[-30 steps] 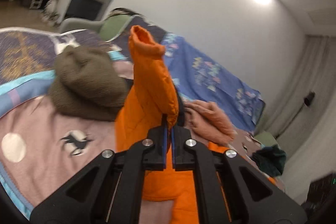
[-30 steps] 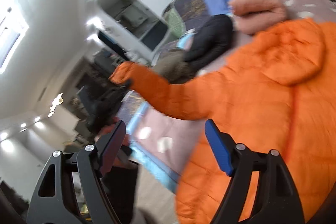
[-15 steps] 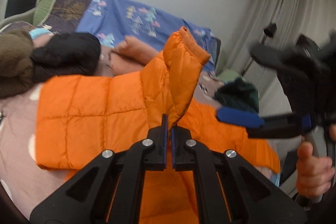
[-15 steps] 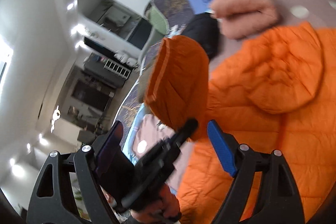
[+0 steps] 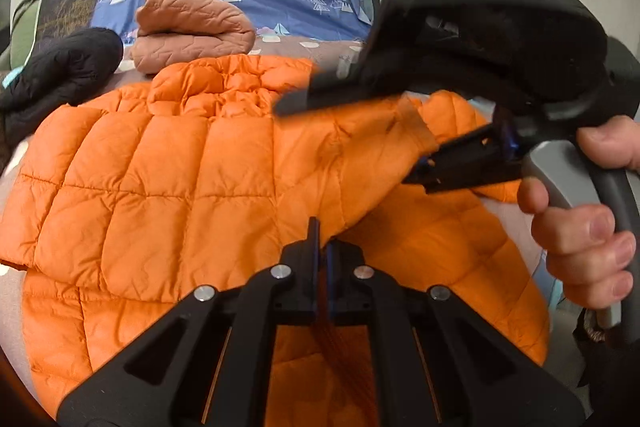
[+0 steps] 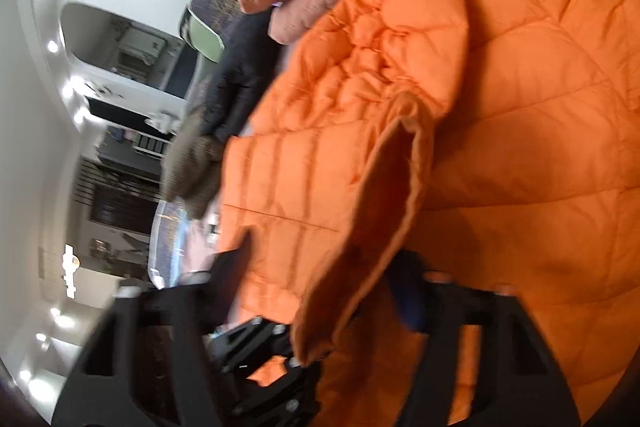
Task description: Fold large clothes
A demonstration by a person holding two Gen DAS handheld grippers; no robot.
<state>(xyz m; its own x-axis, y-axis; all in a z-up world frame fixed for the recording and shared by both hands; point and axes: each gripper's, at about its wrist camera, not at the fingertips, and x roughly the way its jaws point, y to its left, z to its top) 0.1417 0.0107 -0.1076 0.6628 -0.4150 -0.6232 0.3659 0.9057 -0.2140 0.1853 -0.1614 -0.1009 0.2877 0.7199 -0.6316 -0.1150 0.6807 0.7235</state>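
An orange quilted puffer jacket (image 5: 168, 179) lies spread flat across the patterned bed, its puffy hood toward the pillows; one sleeve (image 6: 380, 219) is folded over the body, cuff end raised and open.

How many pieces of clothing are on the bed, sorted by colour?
Orange: 1, the jacket
Pink: 1, the folded quilted piece
Black: 1, the bundle
Brown: 1, the knit
Total: 4
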